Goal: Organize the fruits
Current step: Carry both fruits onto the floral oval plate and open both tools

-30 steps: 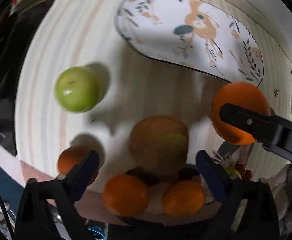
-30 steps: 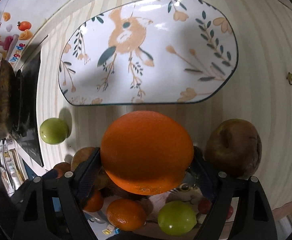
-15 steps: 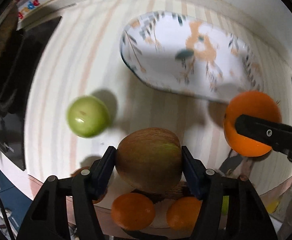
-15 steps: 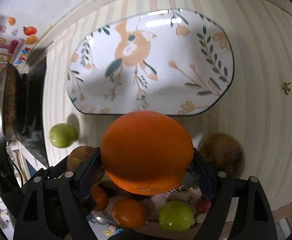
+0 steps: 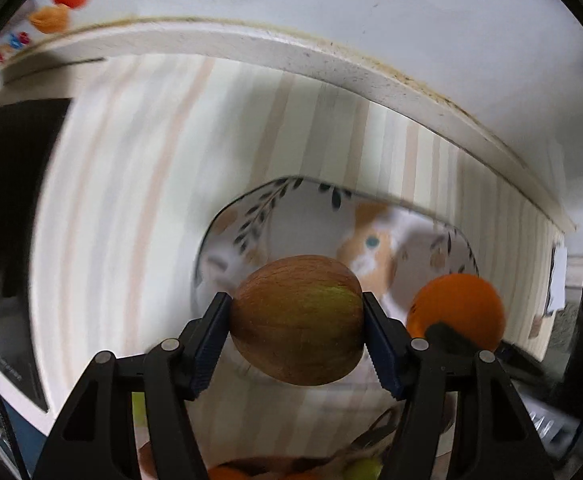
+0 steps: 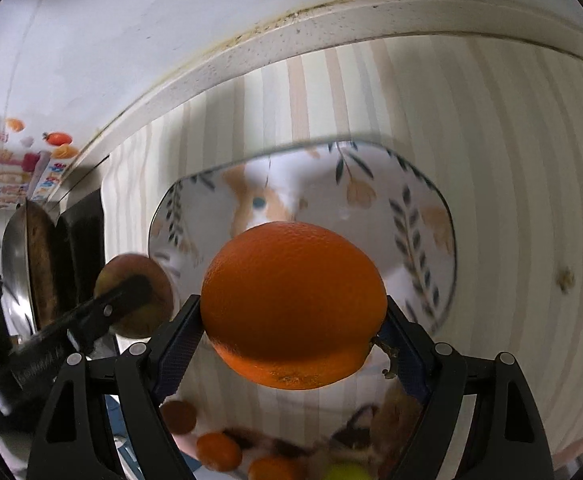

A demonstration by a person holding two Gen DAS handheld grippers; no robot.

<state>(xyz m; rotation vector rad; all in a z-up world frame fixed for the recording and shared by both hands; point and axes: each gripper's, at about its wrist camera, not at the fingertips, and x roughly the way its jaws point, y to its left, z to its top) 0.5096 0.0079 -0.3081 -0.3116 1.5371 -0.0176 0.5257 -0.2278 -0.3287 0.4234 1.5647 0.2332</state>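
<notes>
Left claw [image 5: 297, 324] clamps apple [image 5: 297, 320].

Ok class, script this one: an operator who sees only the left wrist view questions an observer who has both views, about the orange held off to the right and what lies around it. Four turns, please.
Operator: I can see only one dark finger across the round orange. Is it properly held?
Observer: Yes. The right gripper has a blue-padded finger pressed against each side of it.
Operator: Is there anything at the far left that I miss?
Observer: A metal pan with a brown inside sits next to the black cooktop.
</notes>
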